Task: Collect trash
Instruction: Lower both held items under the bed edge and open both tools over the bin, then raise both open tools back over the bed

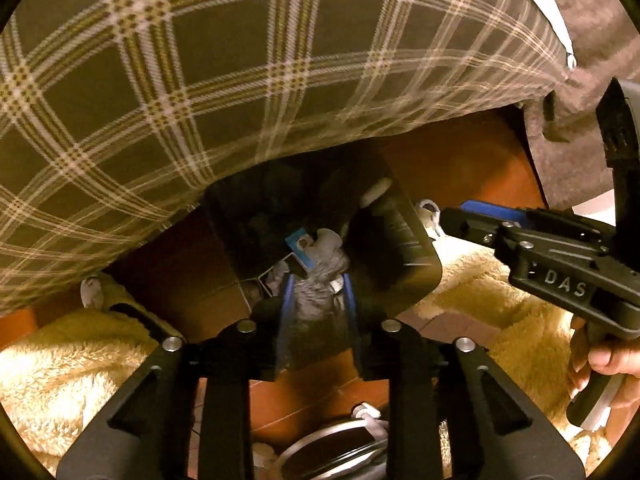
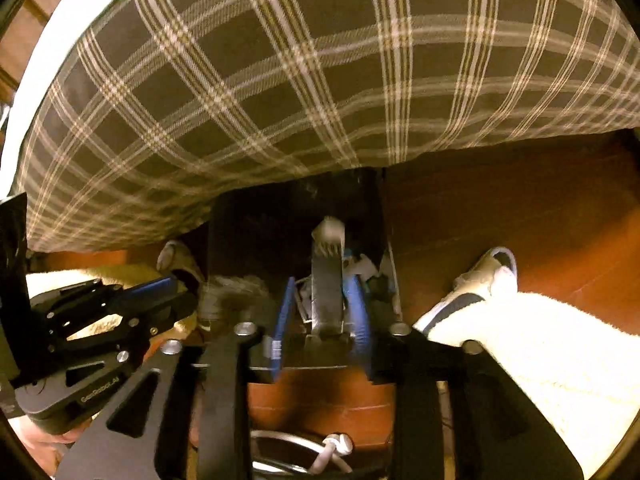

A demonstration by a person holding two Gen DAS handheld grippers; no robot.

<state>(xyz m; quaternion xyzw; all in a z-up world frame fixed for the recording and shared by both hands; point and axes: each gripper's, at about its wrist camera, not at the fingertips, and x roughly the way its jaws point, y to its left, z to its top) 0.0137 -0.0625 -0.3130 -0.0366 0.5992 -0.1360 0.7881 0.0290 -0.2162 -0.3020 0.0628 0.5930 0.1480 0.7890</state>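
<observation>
Grippers, left [image 1: 318, 292] and right [image 2: 320, 304], pitched steeply down over dark bin [image 1: 404, 240]; jaws narrow, pads not pressing trash.

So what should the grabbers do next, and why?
Probably open both a bit wider so the trash drops: the gray wad in the left gripper and the gray strip in the right gripper already hang over the bin.

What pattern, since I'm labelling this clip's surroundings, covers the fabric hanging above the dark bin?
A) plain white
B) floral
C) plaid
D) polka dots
C: the fabric above the dark bin shows pale stripes crossing on a dark ground in both wrist views.
</observation>
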